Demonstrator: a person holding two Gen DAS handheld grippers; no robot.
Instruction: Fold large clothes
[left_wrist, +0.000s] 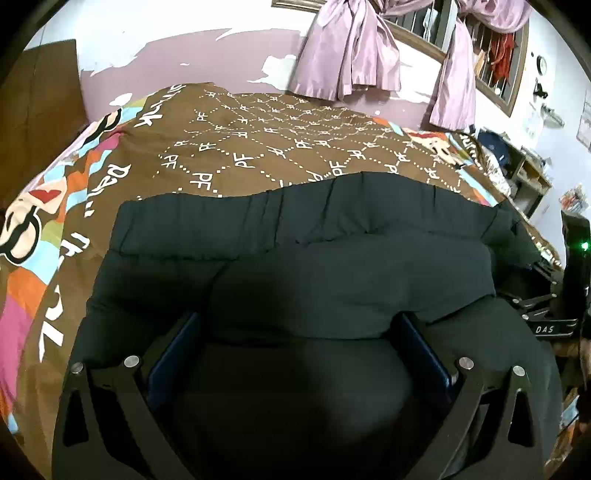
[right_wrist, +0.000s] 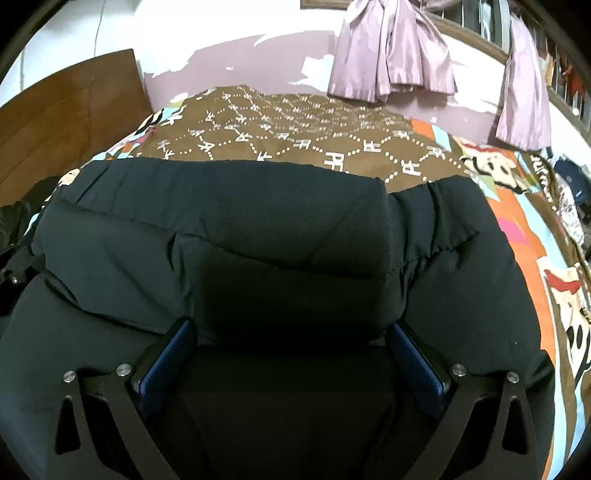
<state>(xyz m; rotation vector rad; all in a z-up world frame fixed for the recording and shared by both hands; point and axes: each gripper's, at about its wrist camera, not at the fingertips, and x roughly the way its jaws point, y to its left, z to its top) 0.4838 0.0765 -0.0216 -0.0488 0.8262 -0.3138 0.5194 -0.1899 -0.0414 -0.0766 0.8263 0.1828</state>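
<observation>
A large dark padded garment (left_wrist: 332, 258) lies spread on a bed with a brown patterned cover (left_wrist: 258, 147). Its elastic hem runs along the far edge. My left gripper (left_wrist: 299, 325) is open, blue-padded fingers (left_wrist: 173, 350) wide apart, with a fold of the garment bulging between them. In the right wrist view the same garment (right_wrist: 258, 240) fills the frame. My right gripper (right_wrist: 291, 332) is open too, fingers (right_wrist: 166, 354) set either side of a thick folded layer. The bed cover (right_wrist: 332, 147) shows beyond the garment.
A lilac wall with tied lilac curtains (left_wrist: 347, 55) and a barred window stands behind the bed. A wooden headboard (right_wrist: 66, 122) is at the left. Cluttered shelves (left_wrist: 517, 173) stand at the right. The other gripper's black body (left_wrist: 572, 280) shows at the right edge.
</observation>
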